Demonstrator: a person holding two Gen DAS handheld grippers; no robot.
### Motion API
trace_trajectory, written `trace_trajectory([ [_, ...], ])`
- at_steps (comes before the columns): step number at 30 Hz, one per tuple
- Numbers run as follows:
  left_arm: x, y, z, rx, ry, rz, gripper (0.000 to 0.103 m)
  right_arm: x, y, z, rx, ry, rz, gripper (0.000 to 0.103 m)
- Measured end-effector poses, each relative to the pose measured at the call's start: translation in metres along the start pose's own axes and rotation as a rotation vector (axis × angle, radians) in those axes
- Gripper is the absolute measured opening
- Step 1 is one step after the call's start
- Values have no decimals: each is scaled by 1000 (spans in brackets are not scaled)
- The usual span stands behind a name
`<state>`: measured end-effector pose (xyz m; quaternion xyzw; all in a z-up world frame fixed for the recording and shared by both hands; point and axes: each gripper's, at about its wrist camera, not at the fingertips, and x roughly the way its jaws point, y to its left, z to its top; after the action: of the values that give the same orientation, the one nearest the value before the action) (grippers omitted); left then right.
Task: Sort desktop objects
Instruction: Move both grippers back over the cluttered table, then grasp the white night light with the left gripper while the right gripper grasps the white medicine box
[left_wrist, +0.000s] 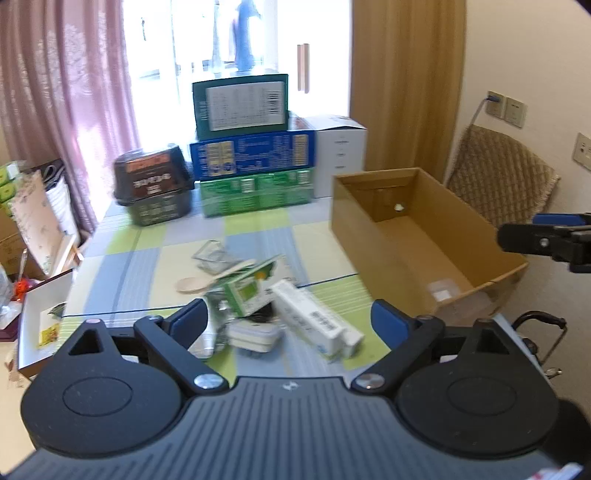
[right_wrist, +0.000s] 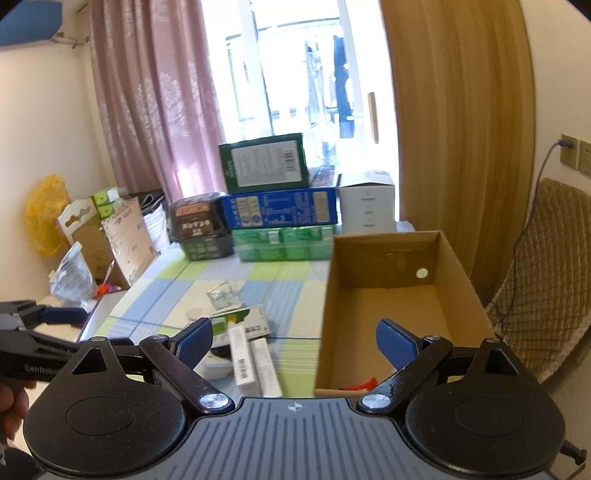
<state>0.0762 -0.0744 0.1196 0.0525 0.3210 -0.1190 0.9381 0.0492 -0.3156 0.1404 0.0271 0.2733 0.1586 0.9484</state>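
Gaping empty, both tools — left tool (left_wrist: 288, 321), right tool (right_wrist: 295, 341) (cardboard box (right_wrist: 458, 280) holding a red-tipped stick (right_wrist: 354, 387)).

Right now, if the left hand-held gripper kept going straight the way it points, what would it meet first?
Probably the heap of small items on the table: the open left hand-held gripper aims down at the green carton and the white box beside it. Depth is uncertain.
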Motion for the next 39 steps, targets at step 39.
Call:
trace_trajectory([
  [39,107,91,-66,51,74,-4,100,146,59,-92,-215,151,88,71],
])
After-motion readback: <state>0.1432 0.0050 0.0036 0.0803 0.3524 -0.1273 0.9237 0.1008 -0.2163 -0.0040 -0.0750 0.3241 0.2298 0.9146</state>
